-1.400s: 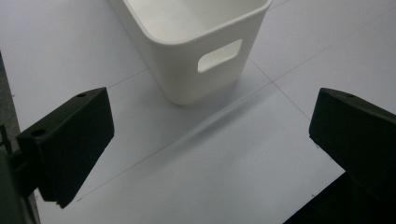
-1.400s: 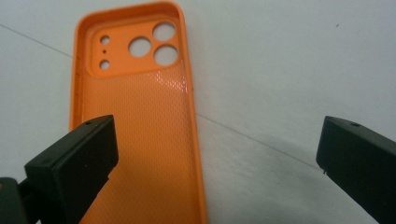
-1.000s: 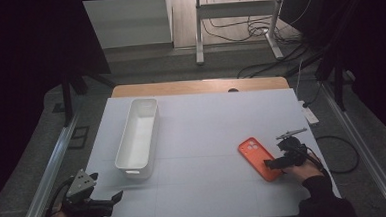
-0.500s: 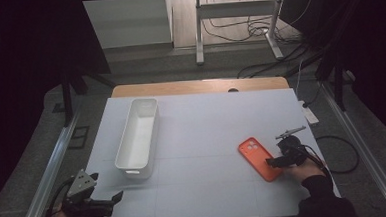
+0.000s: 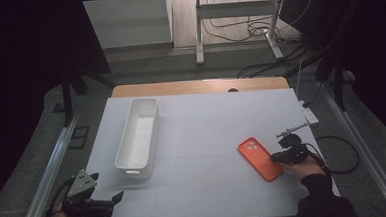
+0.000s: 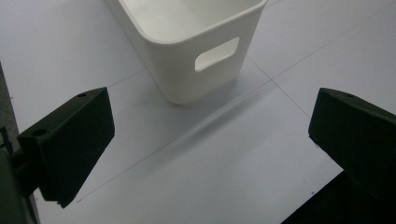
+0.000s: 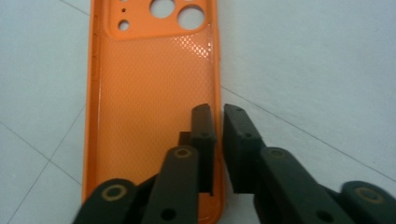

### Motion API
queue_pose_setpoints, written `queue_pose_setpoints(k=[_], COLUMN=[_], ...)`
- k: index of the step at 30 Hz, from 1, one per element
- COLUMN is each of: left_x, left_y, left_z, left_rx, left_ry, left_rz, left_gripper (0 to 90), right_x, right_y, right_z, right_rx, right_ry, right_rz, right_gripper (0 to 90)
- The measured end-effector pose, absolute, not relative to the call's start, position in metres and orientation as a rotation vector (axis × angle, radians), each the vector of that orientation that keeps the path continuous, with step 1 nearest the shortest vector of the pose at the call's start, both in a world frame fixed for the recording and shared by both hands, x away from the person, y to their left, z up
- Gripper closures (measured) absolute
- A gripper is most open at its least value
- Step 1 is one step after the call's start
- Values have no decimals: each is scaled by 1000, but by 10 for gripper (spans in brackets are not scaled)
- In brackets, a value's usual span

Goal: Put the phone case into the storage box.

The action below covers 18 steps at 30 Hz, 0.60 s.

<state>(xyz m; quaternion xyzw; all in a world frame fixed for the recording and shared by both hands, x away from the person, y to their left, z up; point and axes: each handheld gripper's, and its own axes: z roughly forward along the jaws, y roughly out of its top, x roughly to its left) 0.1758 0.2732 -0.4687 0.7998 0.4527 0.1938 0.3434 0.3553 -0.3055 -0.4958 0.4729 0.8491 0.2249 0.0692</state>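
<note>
Step in hand: the right gripper (image 7: 218, 116) pinches the right long edge of the flat orange soft-plastic phone case (image 7: 149, 93), which lies hollow side up on the table; a lift looks to be next.
Right gripper state: jaws nearly together, one inside the case wall and one outside, so the thin rim sits clamped between them.
Left gripper state: the left gripper (image 6: 205, 144) has its jaws spread wide with nothing between them, held low over the near left corner of the table.
Where the case is: in the high view the phone case (image 5: 260, 158) rests on the right part of the table, well apart from the long white plastic bin (image 5: 138, 135) on the left.
Doing it well: keep the pinch firm, since the wall is thin and likely to flex or slip; raise it level and slowly.
Surface: pale grey-white matte table (image 5: 207, 123) with faint grid lines, wooden strip at the far edge.
Room: dark curtains on both sides, a metal stand and loose cables on the floor beyond.
</note>
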Motion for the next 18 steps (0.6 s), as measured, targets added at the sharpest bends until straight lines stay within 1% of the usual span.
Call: queue_pose_setpoints(k=[4,18], left_x=[176,176], left_y=[273,276], left_z=[-469,-468], left_rx=[2078,2056], left_ry=[1177,1188], left_rz=[502,490], left_gripper=[12,16], right_x=[357,350], right_y=[-305,-299], right_z=[-495,-486], right_rx=[1417,1381], right_ry=[2561,2544], right_rz=[651,746], right_gripper=[887,891])
